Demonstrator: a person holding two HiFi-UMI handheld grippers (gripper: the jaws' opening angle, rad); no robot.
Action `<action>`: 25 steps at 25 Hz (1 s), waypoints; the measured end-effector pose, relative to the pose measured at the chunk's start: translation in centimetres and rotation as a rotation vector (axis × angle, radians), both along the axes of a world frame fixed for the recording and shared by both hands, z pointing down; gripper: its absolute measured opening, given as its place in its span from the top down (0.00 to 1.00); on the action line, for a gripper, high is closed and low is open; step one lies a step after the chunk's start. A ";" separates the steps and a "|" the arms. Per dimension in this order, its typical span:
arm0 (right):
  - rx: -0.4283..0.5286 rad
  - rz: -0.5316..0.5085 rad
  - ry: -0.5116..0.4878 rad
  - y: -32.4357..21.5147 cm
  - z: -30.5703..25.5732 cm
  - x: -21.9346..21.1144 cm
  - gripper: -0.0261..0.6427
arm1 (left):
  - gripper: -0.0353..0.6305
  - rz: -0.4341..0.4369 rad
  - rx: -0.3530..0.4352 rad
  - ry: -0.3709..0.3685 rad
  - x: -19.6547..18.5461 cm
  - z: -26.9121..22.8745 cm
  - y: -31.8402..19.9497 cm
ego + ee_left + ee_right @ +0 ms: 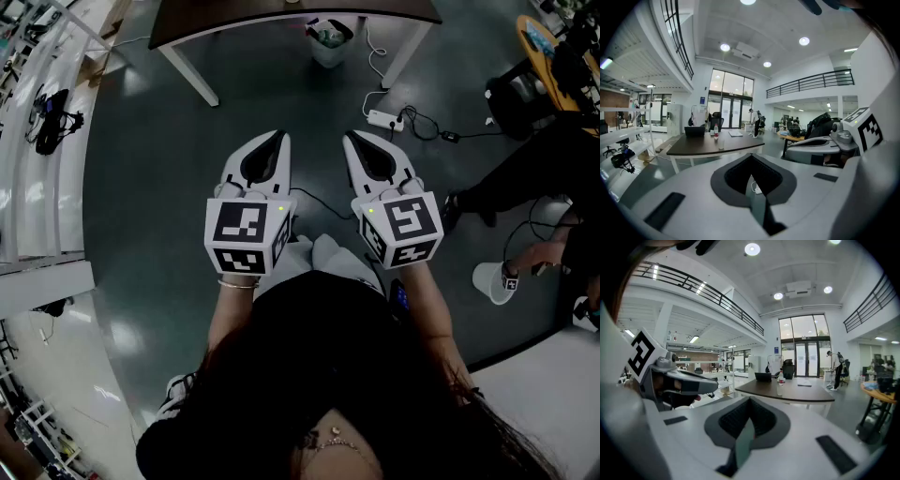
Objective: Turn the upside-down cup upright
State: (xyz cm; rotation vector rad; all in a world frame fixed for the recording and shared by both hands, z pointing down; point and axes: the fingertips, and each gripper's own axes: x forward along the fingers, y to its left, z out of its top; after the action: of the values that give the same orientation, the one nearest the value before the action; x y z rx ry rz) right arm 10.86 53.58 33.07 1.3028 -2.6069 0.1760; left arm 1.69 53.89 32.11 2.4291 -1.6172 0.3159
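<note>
Left tongs (278, 138) and right tongs (351, 138) clenching on nothing, hovering over floor. Cup (721, 143) sitting on table (693, 149), well apart ahead. Risk: tongs arriving clenched, toppling cup or neighbouring bottle (716, 131).

Field notes, both sides. I have the two grippers held out in front, side by side and apart, both pointing forward and tilted slightly down.

Left gripper (277, 137): jaws pressed together tip to tip, nothing between them.
Right gripper (350, 137): the same, jaws together and empty.

The tips sit nearer each other than the rear ends do. The left marker cube (246, 234) and right marker cube (405, 228) ride at the back, over the hands. The left forearm (228, 317) and right forearm (434, 319) run back toward the body. There is a thin bracelet (236, 283) at the left wrist.
</note>
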 end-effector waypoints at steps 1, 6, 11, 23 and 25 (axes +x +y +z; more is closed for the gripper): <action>-0.001 -0.002 -0.001 -0.1 0.0 0.0 0.94 | 0.96 0.003 -0.001 -0.005 0.1 0.0 -0.1; 0.000 -0.004 -0.002 -0.2 0.0 0.4 0.94 | 0.96 0.012 -0.007 -0.019 0.7 0.1 -0.2; 0.008 -0.012 -0.009 -0.5 -0.2 0.9 0.94 | 0.96 -0.001 -0.009 -0.021 1.2 0.0 -0.5; 0.042 -0.052 -0.005 -1.9 -0.4 1.8 0.94 | 0.96 -0.055 -0.015 -0.022 2.0 0.0 -1.3; 0.043 -0.051 -0.006 -2.4 -0.2 1.8 0.94 | 0.96 -0.057 -0.021 -0.024 1.9 0.3 -1.7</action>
State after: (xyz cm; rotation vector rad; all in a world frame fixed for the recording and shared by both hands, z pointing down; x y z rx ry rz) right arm 12.63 51.15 32.92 1.2504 -2.6596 0.1155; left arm 3.64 52.23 32.45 2.3682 -1.6813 0.3522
